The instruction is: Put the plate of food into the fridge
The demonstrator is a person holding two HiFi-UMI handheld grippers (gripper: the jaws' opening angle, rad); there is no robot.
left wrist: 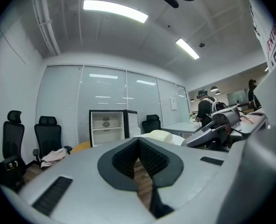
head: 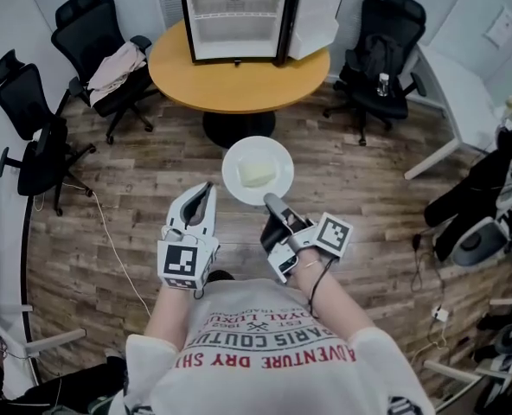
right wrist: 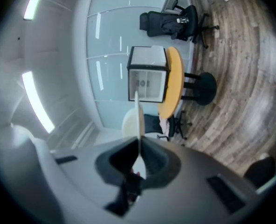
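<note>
While I look down through the head view, the white plate with a pale block of food hangs in the air above the wooden floor, short of the round table. The right gripper is clamped on the plate's near rim. The left gripper sits just beside it, jaws together on nothing. A mini fridge stands on the table's far edge, its door swung open.

In the left gripper view, my left gripper has its pads pressed together, with the fridge ahead and the food to its right.

In the right gripper view, the right gripper pinches the plate, seen edge-on, with the fridge beyond.
</note>
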